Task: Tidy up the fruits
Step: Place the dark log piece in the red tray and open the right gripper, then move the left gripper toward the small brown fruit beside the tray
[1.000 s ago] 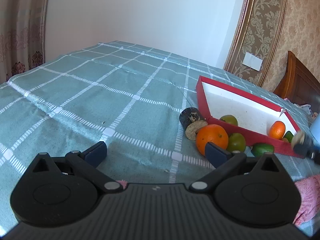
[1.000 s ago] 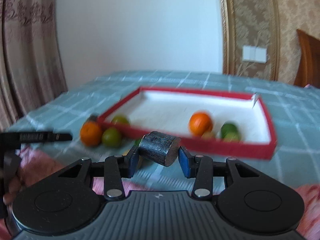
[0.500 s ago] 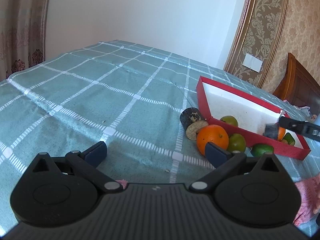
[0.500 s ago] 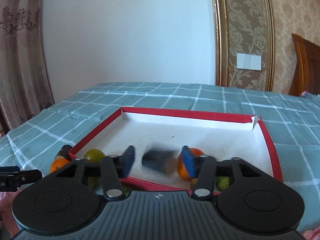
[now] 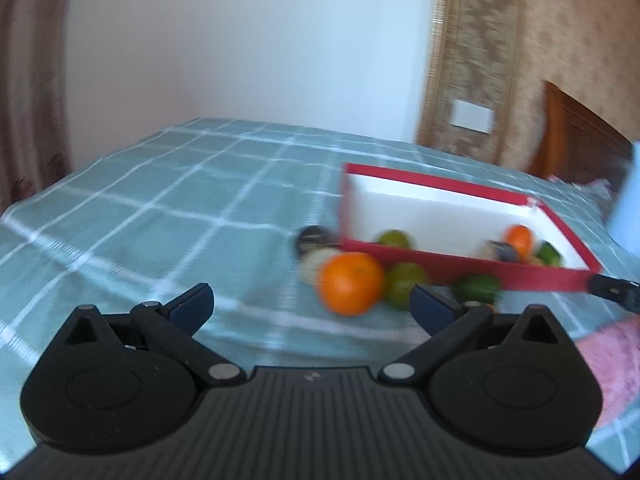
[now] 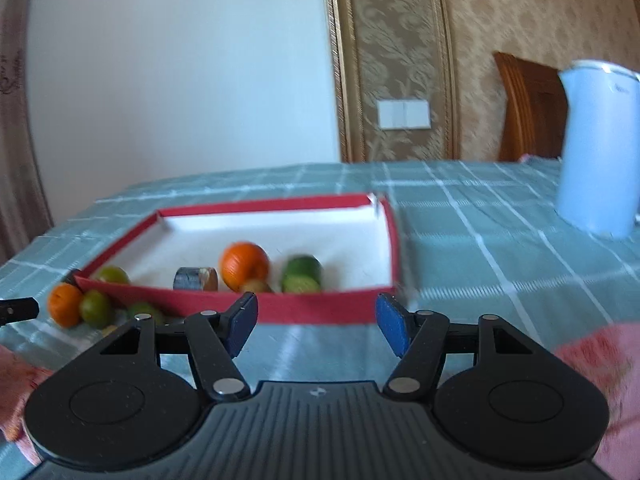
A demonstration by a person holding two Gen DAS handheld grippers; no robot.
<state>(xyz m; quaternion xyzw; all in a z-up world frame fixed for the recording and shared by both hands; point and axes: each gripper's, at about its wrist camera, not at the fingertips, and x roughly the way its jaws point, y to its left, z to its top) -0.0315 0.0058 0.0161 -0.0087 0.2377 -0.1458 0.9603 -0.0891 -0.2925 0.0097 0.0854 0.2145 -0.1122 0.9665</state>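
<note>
Right gripper (image 6: 316, 322), which a second ago held the dark cylinder (image 6: 195, 279), now has empty jaws that are opening just before the red tray (image 6: 320, 306), and the cylinder lies inside the tray beside an orange (image 6: 244, 266), while left gripper (image 5: 310, 306) stays wide and empty.

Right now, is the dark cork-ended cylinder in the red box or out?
In. The dark cork-ended cylinder lies on its side on the white floor of the red box, beside an orange.

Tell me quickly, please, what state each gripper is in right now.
Left gripper: open, holding nothing.
Right gripper: fingers opening, nothing between them; the dark cylinder lies in the red box.
</note>
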